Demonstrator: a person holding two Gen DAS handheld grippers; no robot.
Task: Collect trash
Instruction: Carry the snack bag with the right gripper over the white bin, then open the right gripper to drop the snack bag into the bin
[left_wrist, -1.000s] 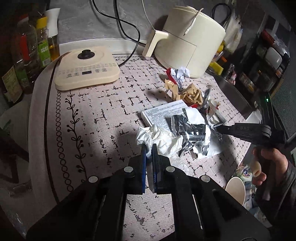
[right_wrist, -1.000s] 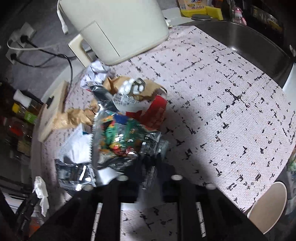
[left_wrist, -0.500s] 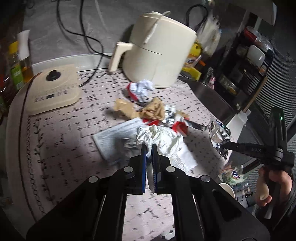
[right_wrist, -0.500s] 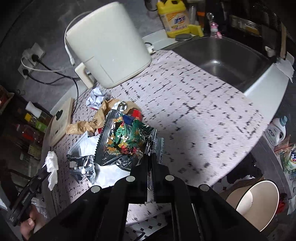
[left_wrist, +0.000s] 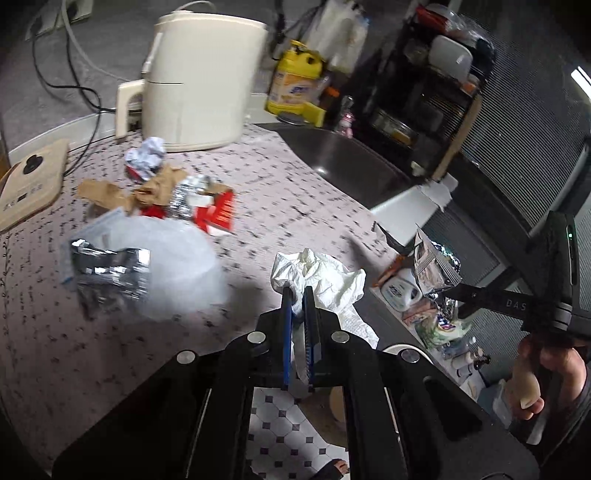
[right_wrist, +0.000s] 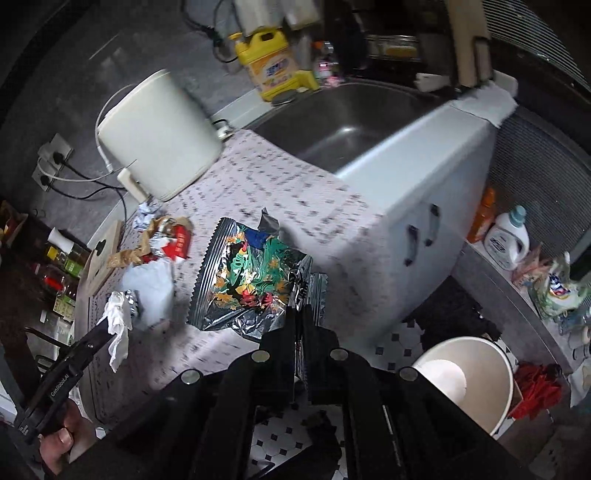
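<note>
Both grippers are seen pinched nearly shut, each on a piece of litter. Between the jaws of the left gripper (left_wrist: 298, 295), low in the centre of the left wrist view, a crumpled white tissue (left_wrist: 325, 275) is clamped by one fold, the rest of it bunching loosely above and to the right of the fingertips. The right gripper (right_wrist: 298, 314), low in the centre of its own view, is closed on the lower right corner of a foil snack wrapper (right_wrist: 251, 280) with a bright leafy print, which fans out to the upper left of the jaws. Both pieces are judged very light and limp: the tissue is soft and could tear or slip if held by a thin edge, so a thick wad is best taken; the wrapper is slick and crinkly, and a flat seam or corner gives the surest hold. More rubbish is left on the patterned table mat (left_wrist: 295, 192) in the left of the left wrist view: a silver foil pack (left_wrist: 110, 269) on a clear bag, brown paper (left_wrist: 110, 192), a red and white carton (left_wrist: 218, 214) and a balled paper (left_wrist: 146, 157). A white bin (right_wrist: 469, 376) is seen on the floor at the lower right of the right wrist view, and it is judged the likely place for the litter.
</note>
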